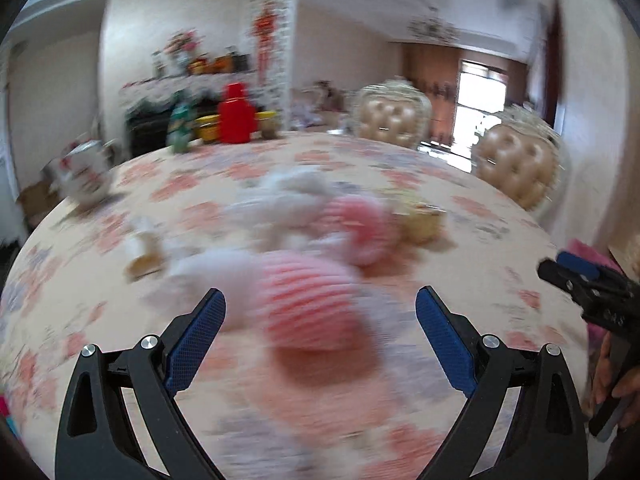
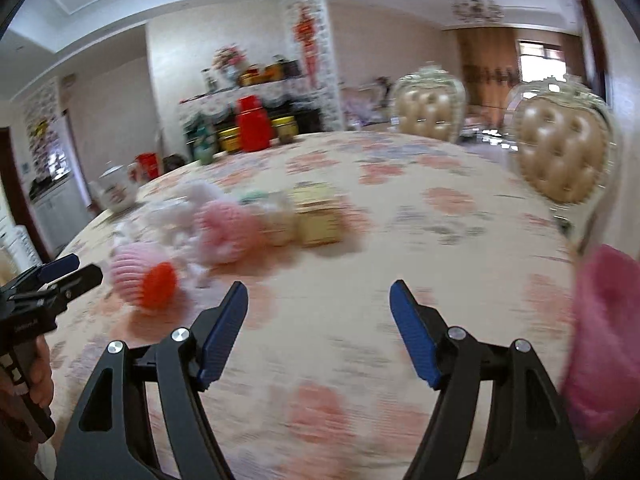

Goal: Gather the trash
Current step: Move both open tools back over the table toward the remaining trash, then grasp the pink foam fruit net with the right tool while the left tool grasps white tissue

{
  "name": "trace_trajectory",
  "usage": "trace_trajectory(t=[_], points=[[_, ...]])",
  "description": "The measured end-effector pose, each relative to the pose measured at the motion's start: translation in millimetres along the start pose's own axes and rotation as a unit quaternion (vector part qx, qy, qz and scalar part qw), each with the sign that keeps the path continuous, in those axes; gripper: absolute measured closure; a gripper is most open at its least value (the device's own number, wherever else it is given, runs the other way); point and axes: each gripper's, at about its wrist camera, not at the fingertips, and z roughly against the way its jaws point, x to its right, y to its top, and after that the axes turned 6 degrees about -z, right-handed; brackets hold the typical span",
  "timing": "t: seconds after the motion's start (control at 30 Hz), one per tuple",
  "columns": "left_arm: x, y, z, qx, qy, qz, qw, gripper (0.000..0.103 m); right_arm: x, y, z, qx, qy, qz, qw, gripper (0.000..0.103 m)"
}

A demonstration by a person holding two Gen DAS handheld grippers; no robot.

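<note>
1. A floral cloth covers the counter (image 2: 440,208).
2. Two tufted beige chairs (image 2: 428,110) (image 2: 560,152) stand at its far edge, ahead and to the right of the claw.
3. A dark sideboard (image 2: 256,108) with a patterned runner lines the pale far wall.
4. A chandelier (image 2: 476,8) hangs from the ceiling; daylight enters a window (image 2: 540,60) at the far right.

- A round table (image 2: 460,248) under a floral cloth carries a blurred litter heap.
- Pink ribbed foam nets (image 1: 308,304) and white crumpled wrappers (image 1: 296,196) lie ahead of the left jaws.
- A yellowish box (image 2: 320,220) sits beyond the right jaws, leftward.
- A red container (image 2: 253,124) stands at the far edge.
</note>
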Motion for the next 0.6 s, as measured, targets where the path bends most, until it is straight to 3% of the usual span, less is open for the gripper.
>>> trace_trajectory(t=[0.2, 0.37, 0.6], points=[[-96.9, -4.7, 19.8, 0.001, 0.1, 0.062, 0.993, 0.013, -89.2, -1.2, -25.4, -0.019, 0.081, 0.047, 0.995, 0.032], [-144.3, -10.6, 28.8, -0.005, 0.155, 0.077, 0.9848, 0.013, -165.7, -10.1, -54.3, -0.055, 0.146, 0.091, 0.984, 0.032], [-178.7, -21.5, 28.5, -0.023, 0.173, 0.094, 0.9802, 0.013, -239.3, -25.1, -98.8, -0.115, 0.183, 0.126, 0.968, 0.033]])
